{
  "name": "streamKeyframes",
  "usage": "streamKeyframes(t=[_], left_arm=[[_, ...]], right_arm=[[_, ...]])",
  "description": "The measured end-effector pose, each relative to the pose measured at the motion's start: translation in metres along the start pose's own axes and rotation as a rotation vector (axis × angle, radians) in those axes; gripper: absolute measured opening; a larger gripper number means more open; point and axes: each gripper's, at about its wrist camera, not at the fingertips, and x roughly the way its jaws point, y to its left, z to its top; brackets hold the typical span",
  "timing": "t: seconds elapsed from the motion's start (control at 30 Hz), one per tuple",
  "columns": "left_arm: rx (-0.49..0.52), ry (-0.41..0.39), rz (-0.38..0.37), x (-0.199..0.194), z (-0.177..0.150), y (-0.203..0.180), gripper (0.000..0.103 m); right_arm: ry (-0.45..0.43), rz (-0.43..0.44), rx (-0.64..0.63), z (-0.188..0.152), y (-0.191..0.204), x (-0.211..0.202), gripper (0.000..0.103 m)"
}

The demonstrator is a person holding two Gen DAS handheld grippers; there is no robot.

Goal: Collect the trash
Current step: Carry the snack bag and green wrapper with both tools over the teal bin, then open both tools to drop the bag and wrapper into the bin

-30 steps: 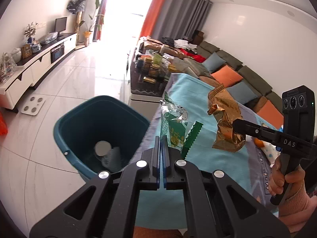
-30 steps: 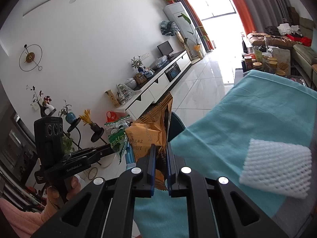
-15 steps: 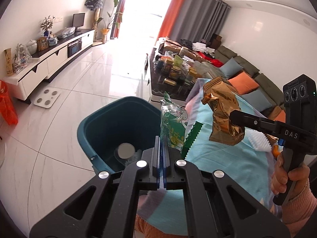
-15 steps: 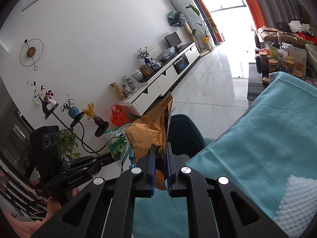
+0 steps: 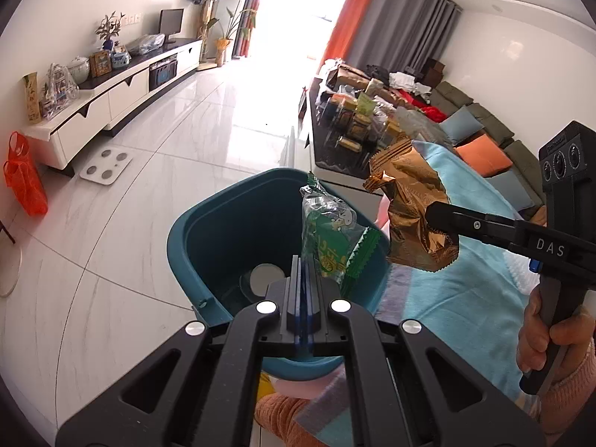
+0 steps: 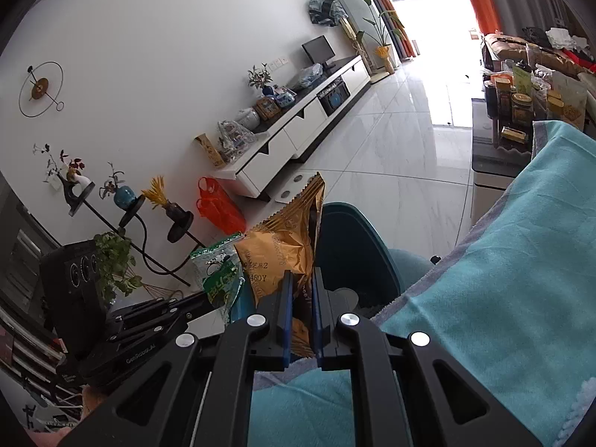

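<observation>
My left gripper (image 5: 305, 264) is shut on a green and clear snack wrapper (image 5: 329, 234), which hangs over the open dark teal bin (image 5: 208, 231). A round white lid (image 5: 266, 279) lies at the bin's bottom. My right gripper (image 6: 300, 283) is shut on a crumpled gold snack bag (image 6: 283, 246). That gold bag (image 5: 413, 205) hangs just right of the bin, above the teal cloth's edge. In the right wrist view the green wrapper (image 6: 218, 273) and the left gripper (image 6: 208, 300) sit to the left, with the bin (image 6: 354, 246) behind the bag.
A teal cloth (image 5: 465, 279) covers the table at right. A dark coffee table (image 5: 357, 126) crowded with jars stands beyond, a sofa with cushions (image 5: 484, 138) behind. A white scale (image 5: 106, 165) and an orange bag (image 5: 24, 178) rest on the tiled floor. A hand (image 5: 551, 335) grips the right tool.
Both grippers have moved left toward the bin with their trash. The green wrapper now hangs over the bin's opening, and the gold bag has neared the bin's right rim.
</observation>
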Motion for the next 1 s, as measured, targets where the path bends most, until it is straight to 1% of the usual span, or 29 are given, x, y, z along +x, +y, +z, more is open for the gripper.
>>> streamKeyframes(t=[0.37,0.53,0.57,0.67,0.83,0.93,1.0], left_arm=[[-0.021,0.035,0.035,0.027,-0.001,0.008,0.003],[-0.027,0.056,0.044,0.041,0.0,0.008,0.003],[-0.03,0.06,0.047,0.045,0.001,0.009,0.004],[-0.036,0.072,0.049,0.053,-0.001,0.011,0.008],[-0.039,0.073,0.048,0.06,-0.004,0.008,0.019],[-0.022,0.057,0.042,0.056,-0.007,0.002,0.019],[-0.004,0.036,0.037,0.049,-0.008,-0.006,0.023]], right_arm=[[0.074,-0.043,0.002,-0.001,0.001,0.034,0.008],[0.101,-0.058,0.001,0.0,0.004,0.043,0.014],[0.105,-0.06,0.003,0.001,0.005,0.045,0.014],[0.109,-0.063,0.006,0.0,0.004,0.046,0.021],[0.095,-0.058,0.009,-0.001,0.003,0.042,0.021],[0.081,-0.056,0.006,-0.002,0.003,0.035,0.021],[0.071,-0.05,0.004,-0.003,0.002,0.029,0.021]])
